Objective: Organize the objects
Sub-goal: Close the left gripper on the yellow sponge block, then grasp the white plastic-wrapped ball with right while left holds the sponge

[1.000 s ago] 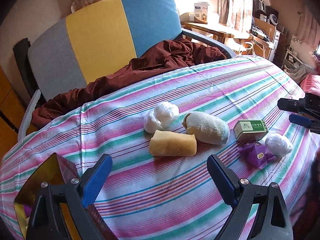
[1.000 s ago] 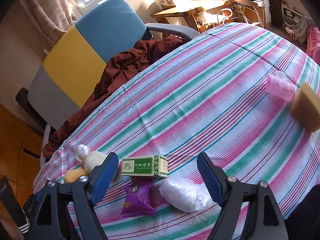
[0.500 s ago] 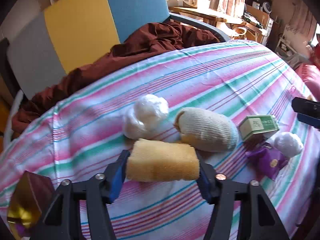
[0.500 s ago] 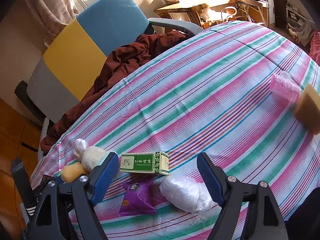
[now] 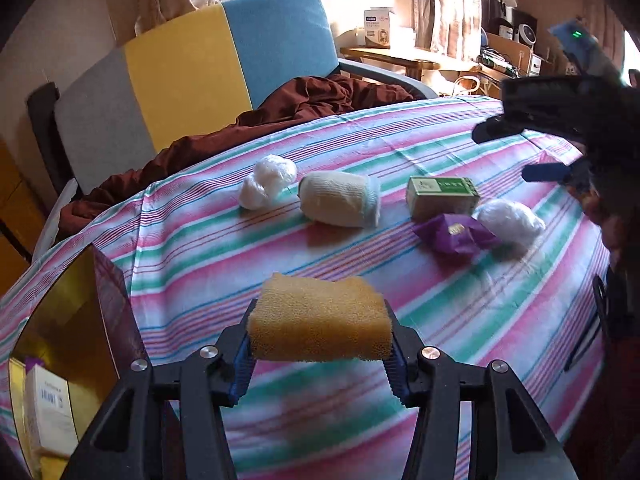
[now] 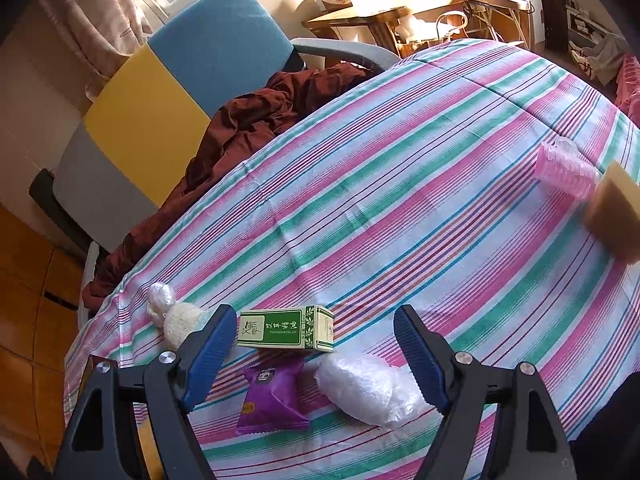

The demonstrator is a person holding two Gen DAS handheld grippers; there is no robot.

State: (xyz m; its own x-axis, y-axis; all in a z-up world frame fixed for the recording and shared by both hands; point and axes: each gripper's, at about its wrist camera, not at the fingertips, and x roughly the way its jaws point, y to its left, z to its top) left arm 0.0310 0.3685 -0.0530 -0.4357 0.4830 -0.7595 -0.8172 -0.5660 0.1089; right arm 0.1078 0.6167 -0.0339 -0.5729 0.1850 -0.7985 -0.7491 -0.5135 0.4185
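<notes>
My left gripper [image 5: 320,338] is shut on a yellow sponge [image 5: 320,320], held clear above the striped cloth [image 5: 400,300] near its front edge. Farther back lie a white plastic wad [image 5: 268,180], a cream rolled sock [image 5: 340,198], a green box [image 5: 442,196], a purple packet [image 5: 454,236] and a white plastic bundle [image 5: 508,220]. My right gripper [image 6: 314,332] stands open above the green box [image 6: 286,328], the purple packet [image 6: 272,400] and the white bundle [image 6: 364,388], touching none. It also shows in the left wrist view as the right gripper [image 5: 536,152].
A shiny gold box [image 5: 68,320] with a white carton [image 5: 48,404] inside stands at the cloth's near left. A pink hair roller [image 6: 564,168] and a tan sponge [image 6: 612,216] lie at the far right. A chair [image 5: 192,68] with brown fabric [image 5: 300,104] stands behind.
My left gripper closed on the yellow sponge, then drew back with it, away from the sock and the white wad. The right gripper kept still.
</notes>
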